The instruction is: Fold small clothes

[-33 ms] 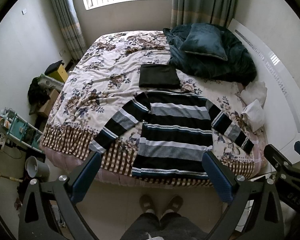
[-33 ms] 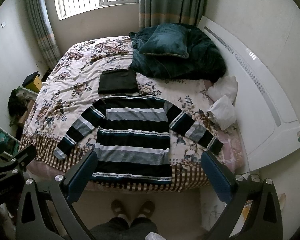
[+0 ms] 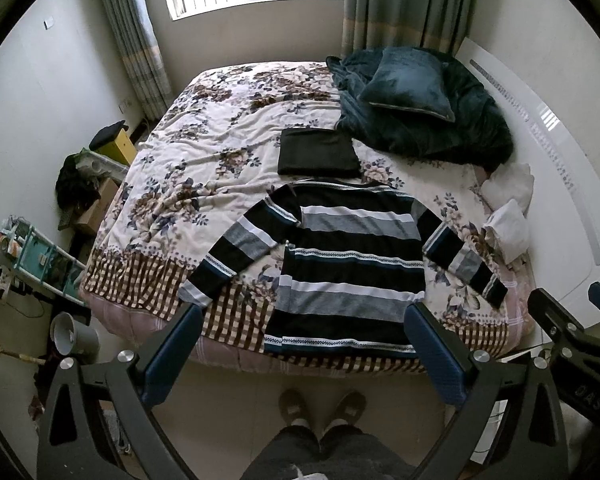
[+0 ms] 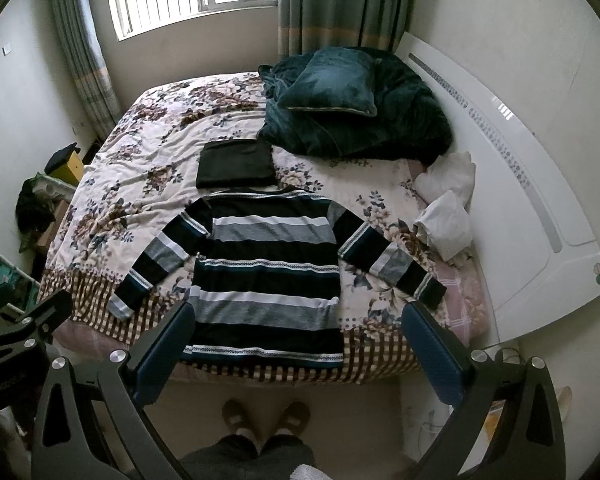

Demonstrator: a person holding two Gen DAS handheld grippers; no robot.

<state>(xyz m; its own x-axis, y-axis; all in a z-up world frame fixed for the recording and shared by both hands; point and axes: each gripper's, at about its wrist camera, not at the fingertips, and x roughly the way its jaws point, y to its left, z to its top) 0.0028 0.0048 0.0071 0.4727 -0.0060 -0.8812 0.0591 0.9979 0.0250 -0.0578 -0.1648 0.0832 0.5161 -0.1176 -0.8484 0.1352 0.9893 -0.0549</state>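
**A:** Striped sweater (image 3: 352, 264) is flat on the floral bedspread (image 3: 220, 160), hem at the near edge, sleeves splayed, a folded black garment (image 3: 318, 152) just past the collar. How'd you start?

**B:** I'd go sleeves first: pinch each cuff, bring it across the chest, keep the body smooth.

**A:** Grippers?

**B:** Left gripper (image 3: 304, 344) and right gripper (image 4: 298, 340) both gape wide, holding and touching nothing, hanging over the floor in front of the bed.

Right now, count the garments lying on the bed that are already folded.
1 for certain: the dark folded garment just beyond the striped sweater, which lies spread flat. The white cloths by the headboard may be folded; unclear.
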